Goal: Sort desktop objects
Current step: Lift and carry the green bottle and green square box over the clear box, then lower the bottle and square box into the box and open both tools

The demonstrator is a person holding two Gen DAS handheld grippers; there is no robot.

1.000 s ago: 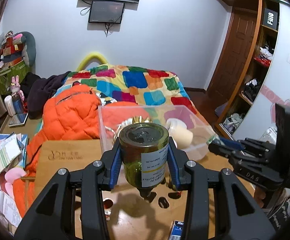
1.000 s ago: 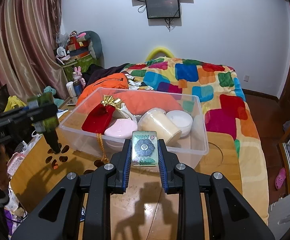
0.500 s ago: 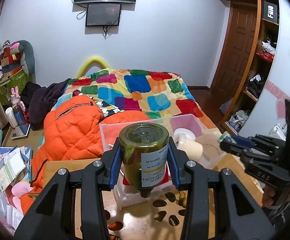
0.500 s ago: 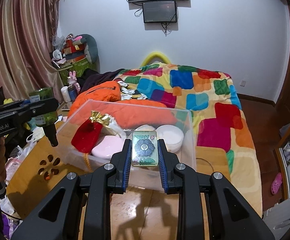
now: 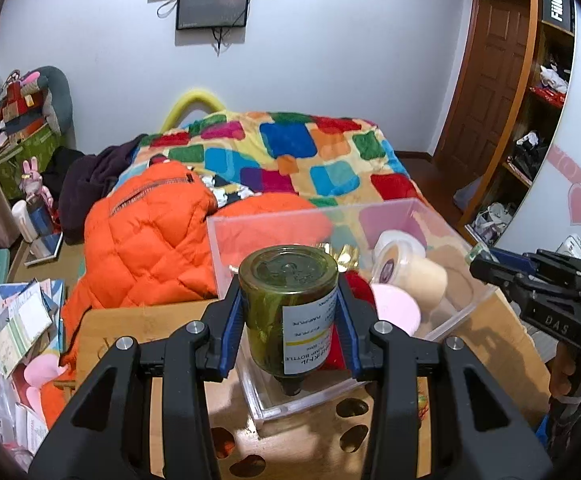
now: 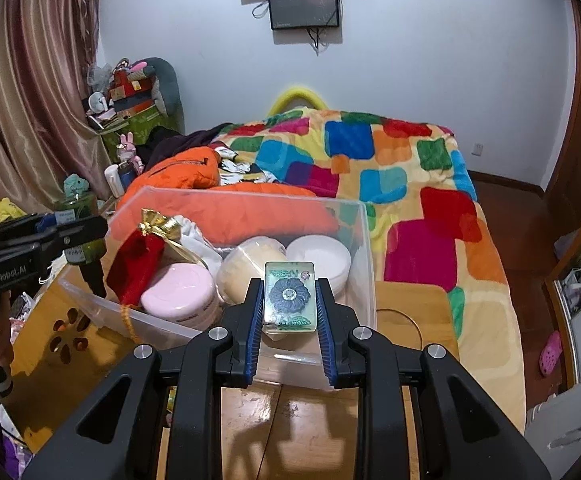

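Observation:
My left gripper (image 5: pixel 288 312) is shut on a green glass pump bottle (image 5: pixel 290 312), held bottom toward the camera with its black nozzle pointing down, just above the near left corner of a clear plastic bin (image 5: pixel 462 316). My right gripper (image 6: pixel 288 304) is shut on a small clear soap block (image 6: pixel 289 298) with a dark flower on it, over the bin's near wall (image 6: pixel 162 326). Inside the bin lie a red pouch with gold trim (image 6: pixel 140 258), a pink jar (image 6: pixel 178 294), a cream jar (image 6: pixel 250 266) and a white round tub (image 6: pixel 318 258). The left gripper with the green bottle (image 6: pixel 78 220) also shows at the left of the right wrist view.
The bin rests on a wooden table (image 6: pixel 310 412) with flower-shaped cut-outs (image 6: pixel 64 338) and a bamboo board (image 6: pixel 414 320). Behind it lie an orange jacket (image 5: pixel 146 240) and a bed with a coloured quilt (image 6: pixel 390 168). Papers (image 5: pixel 22 320) clutter the left side.
Both grippers have moved toward the bin with their loads, so the bin looks closer and lower in each view. Neither grip has altered.

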